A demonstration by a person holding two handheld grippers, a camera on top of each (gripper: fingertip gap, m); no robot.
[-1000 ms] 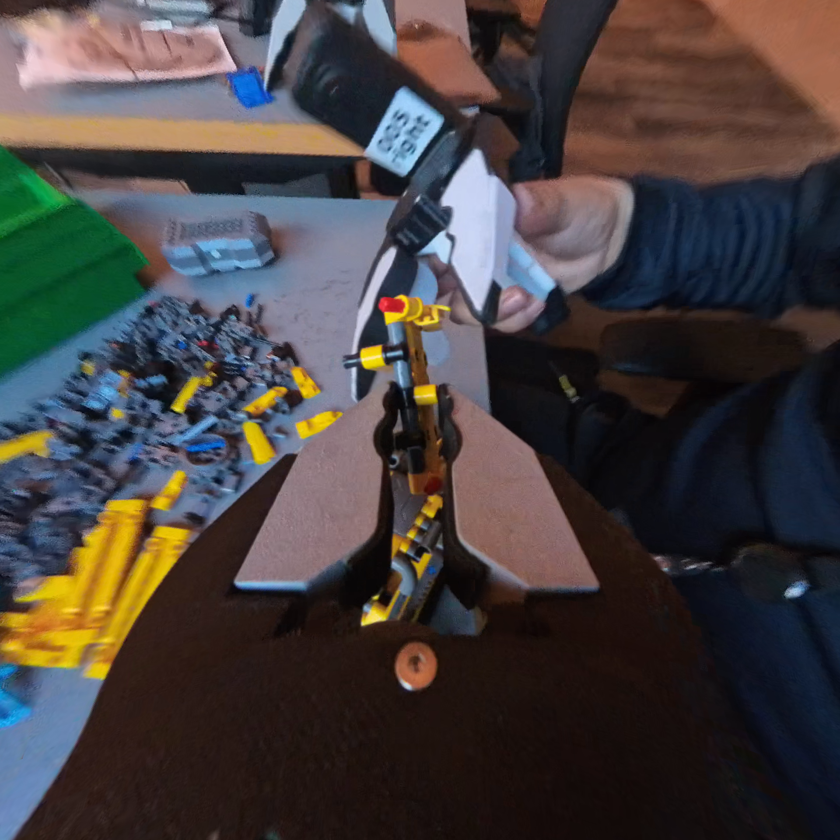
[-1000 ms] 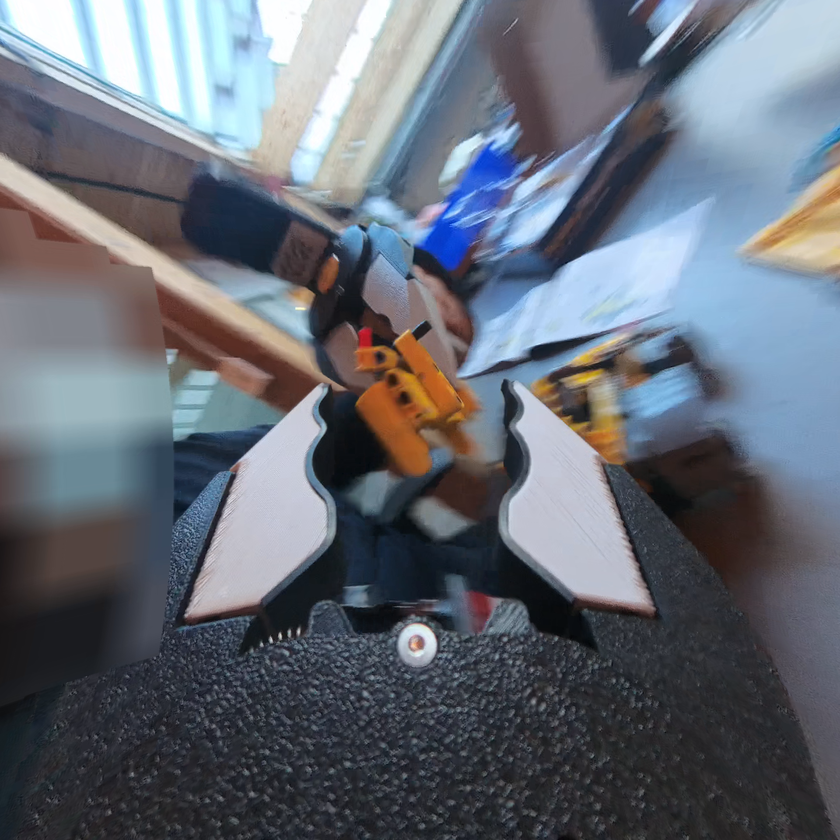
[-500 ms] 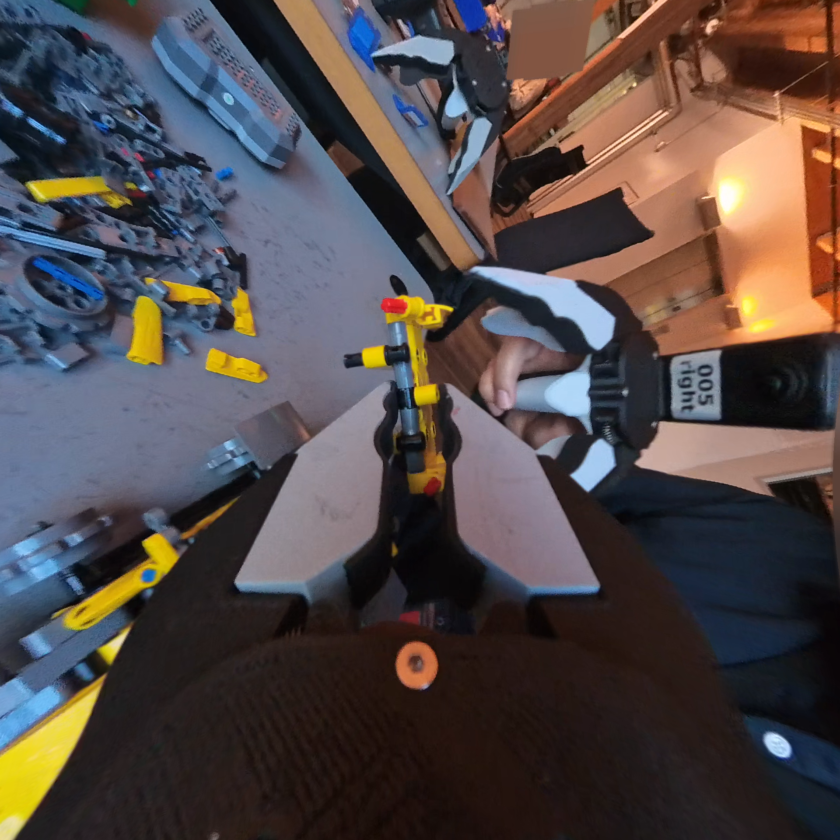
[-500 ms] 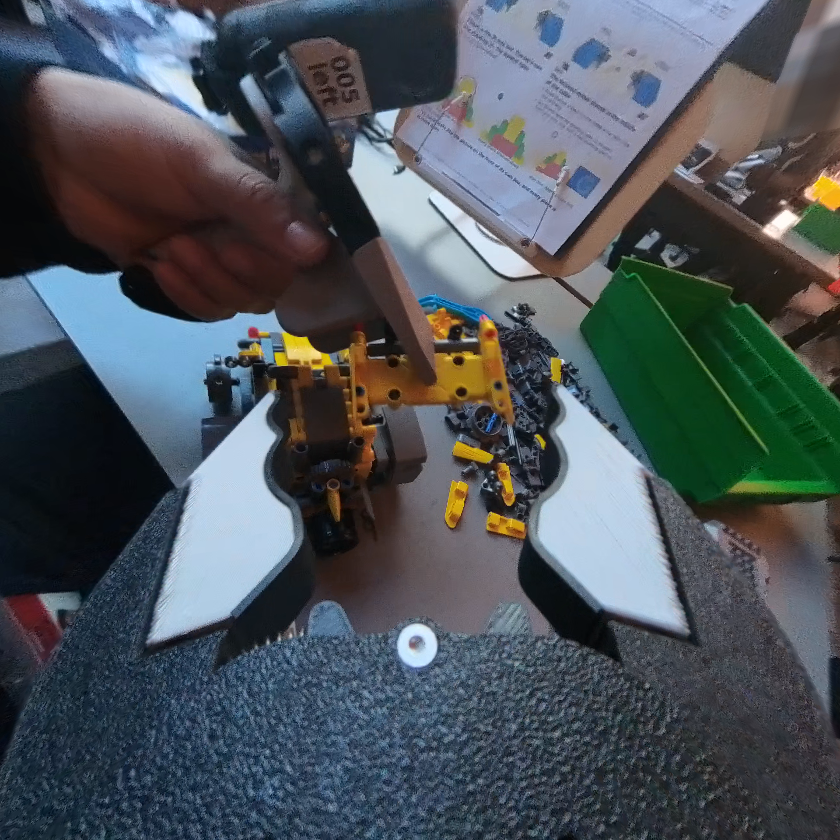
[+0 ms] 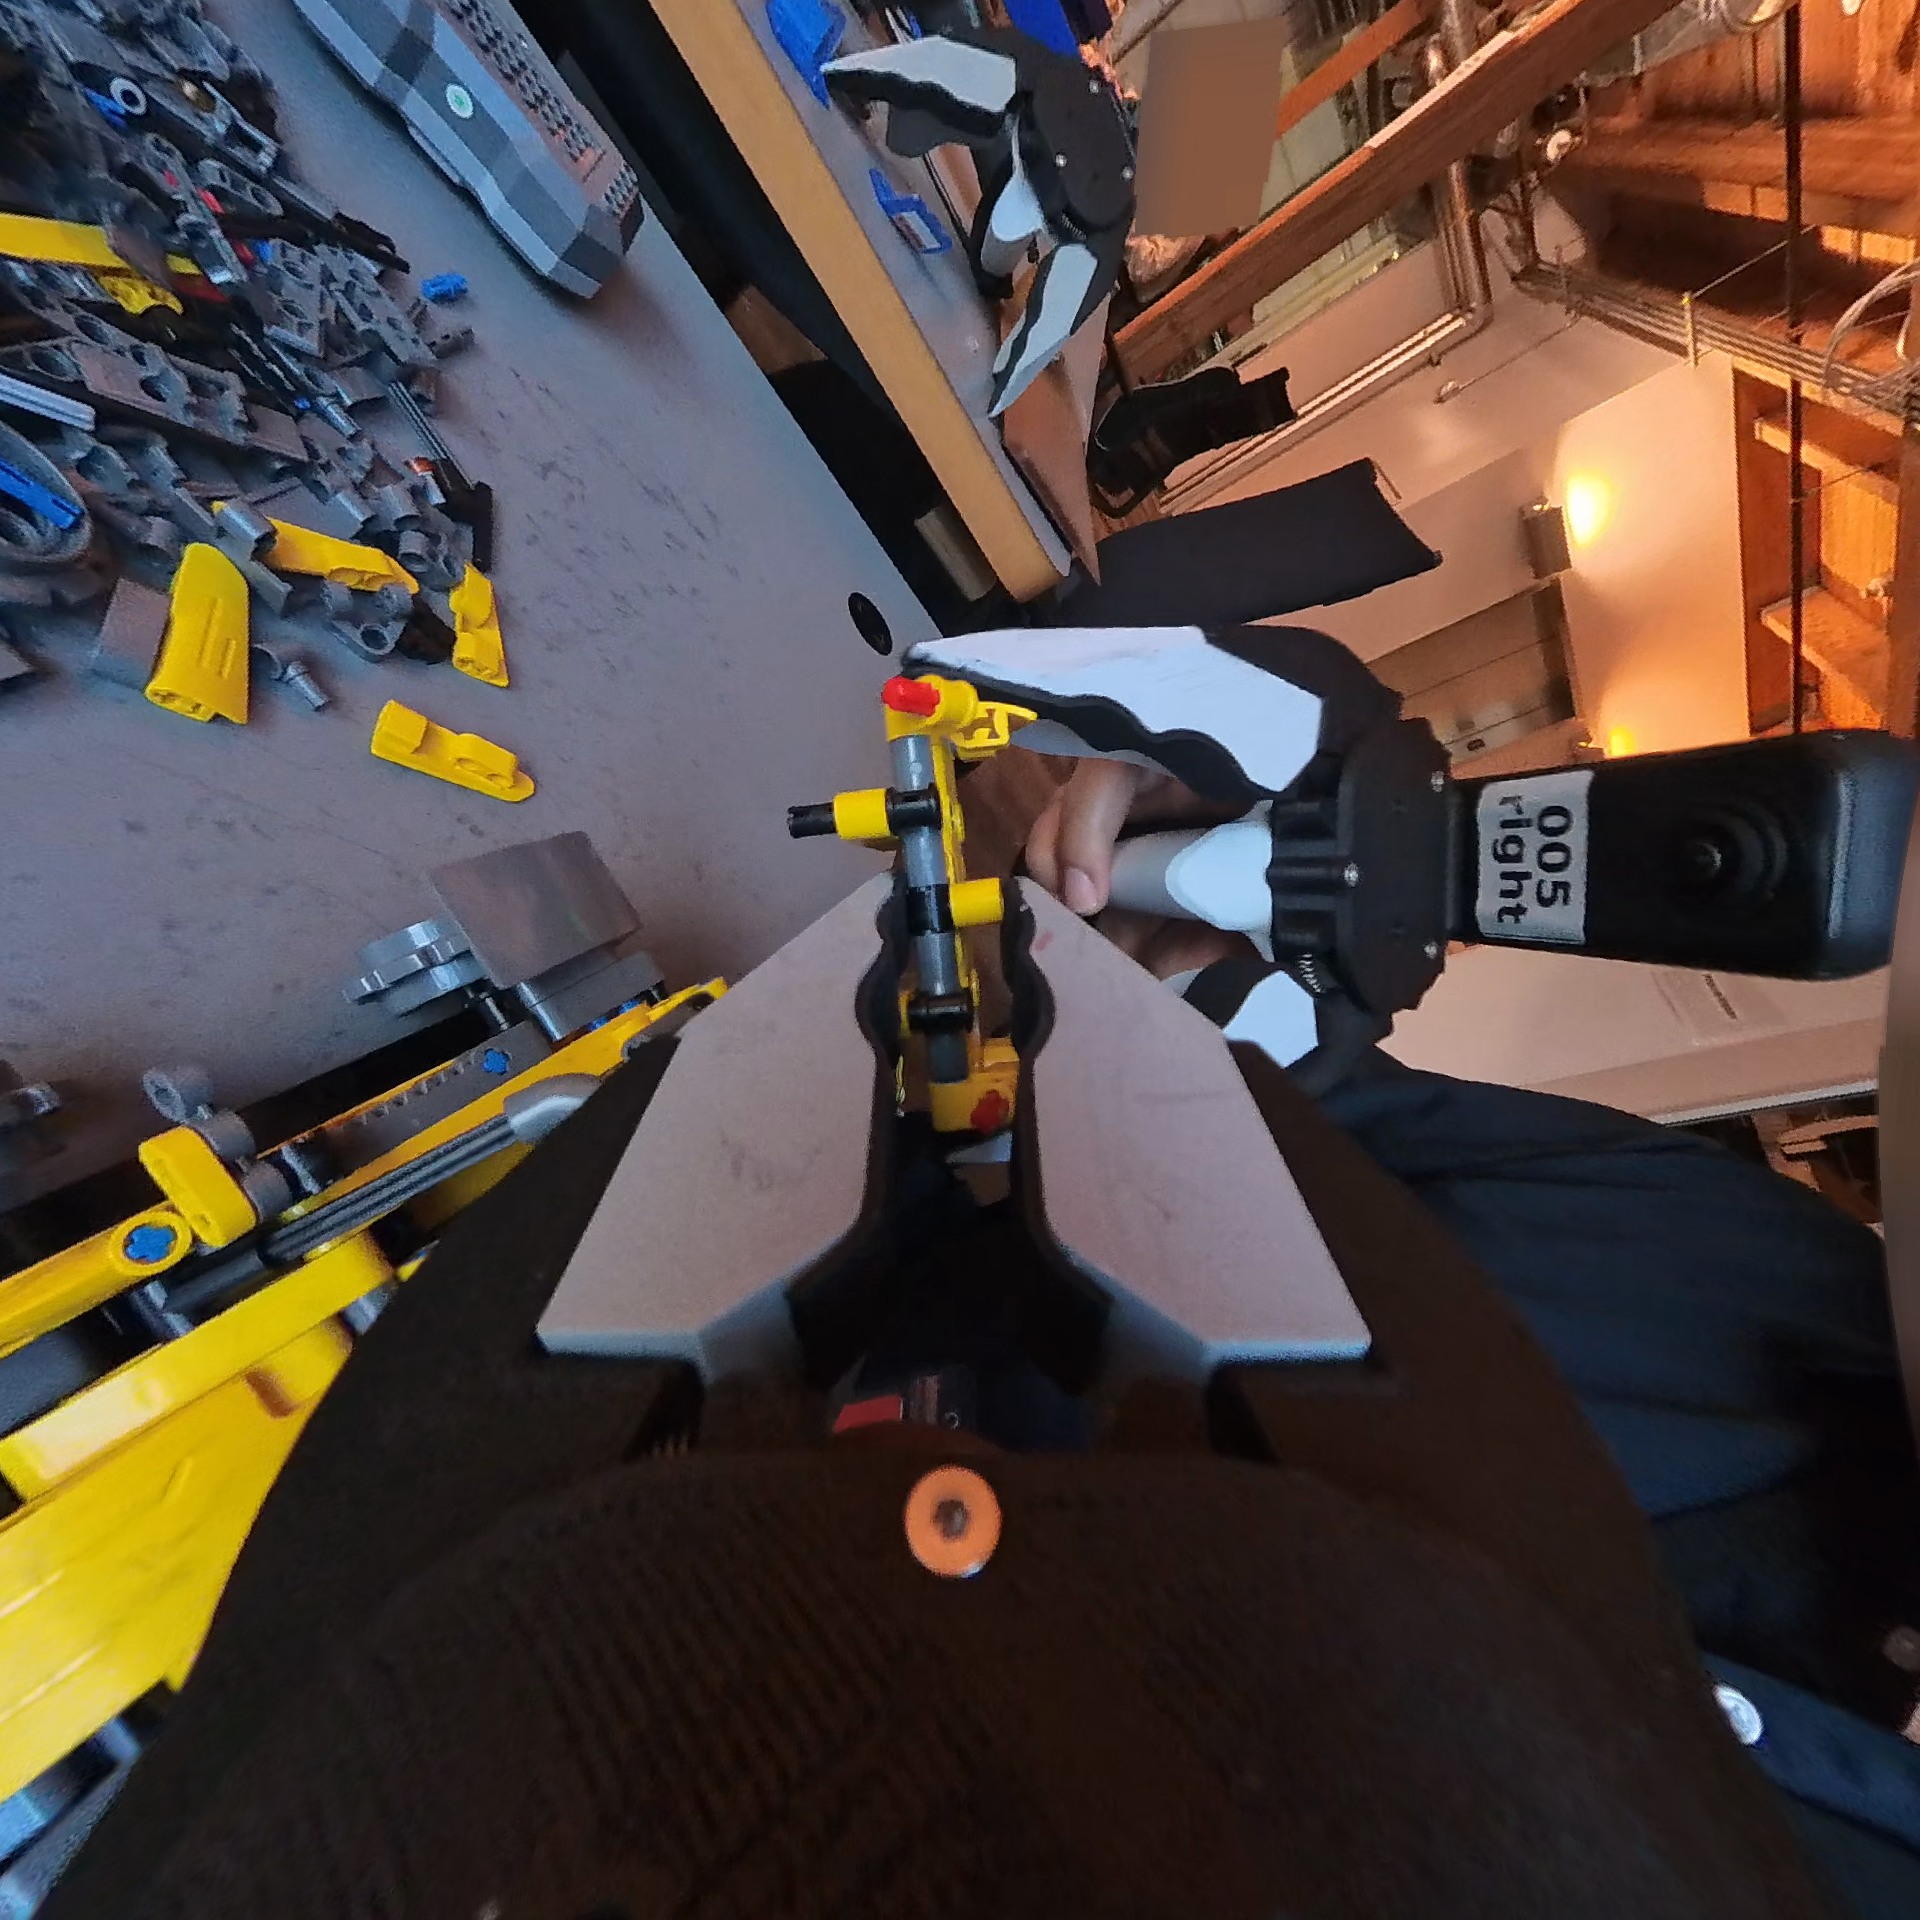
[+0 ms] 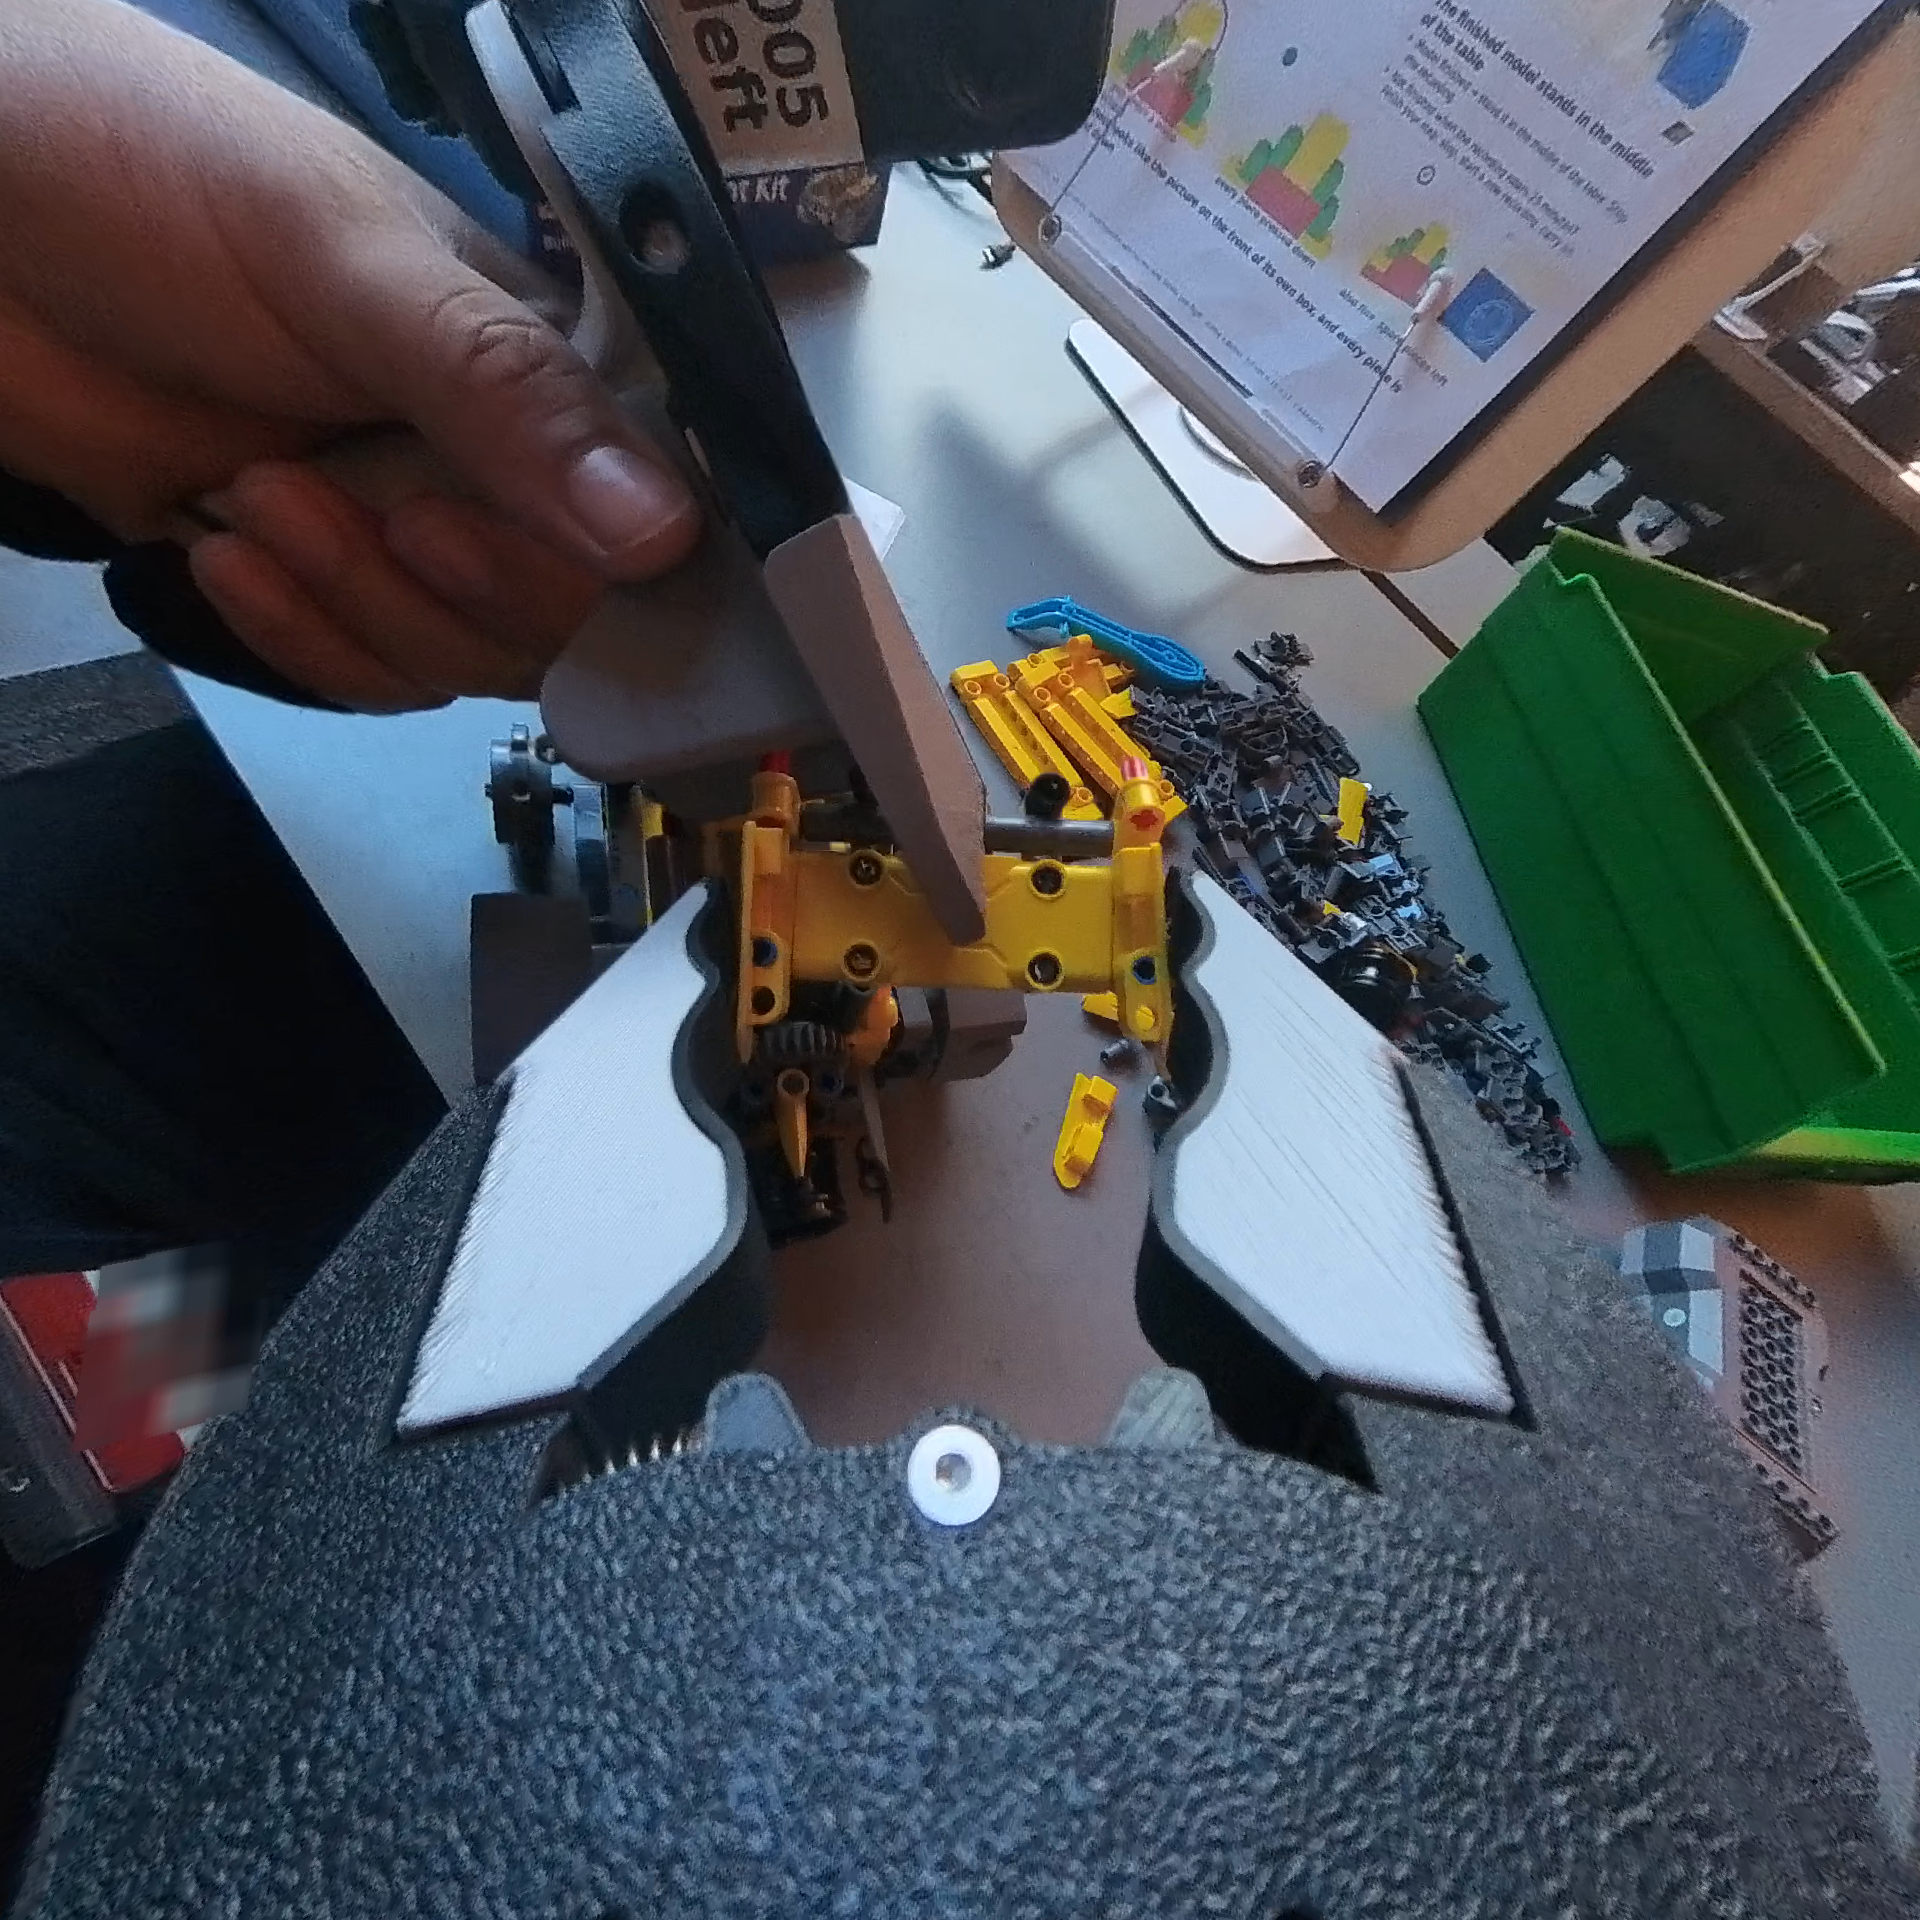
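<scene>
My left gripper (image 5: 956,904) is shut on a small yellow and grey beam assembly (image 5: 940,831) with red pins, held above the grey table (image 5: 644,582). The assembly sticks out past the fingertips. In the right wrist view one left finger (image 6: 883,727) crosses the assembly (image 6: 1049,914). My right gripper (image 6: 945,904) is open, with one fingertip at each end of the assembly; I cannot tell if they touch it. In the left wrist view the right gripper's upper finger (image 5: 1122,696) reaches the assembly's top end.
A larger yellow and grey model (image 5: 208,1299) lies on the table below the assembly (image 6: 810,1122). A pile of loose dark and yellow pieces (image 6: 1299,831) sits by a green bin (image 6: 1683,883). An instruction sheet on a wooden stand (image 6: 1403,208) is behind. Another gripper (image 5: 1039,177) lies on the far table. My left and right fingertips are right by each other.
The left gripper has turned with the assembly still in it. The right gripper has swung round and come in, its open fingers now at both ends of the assembly.
</scene>
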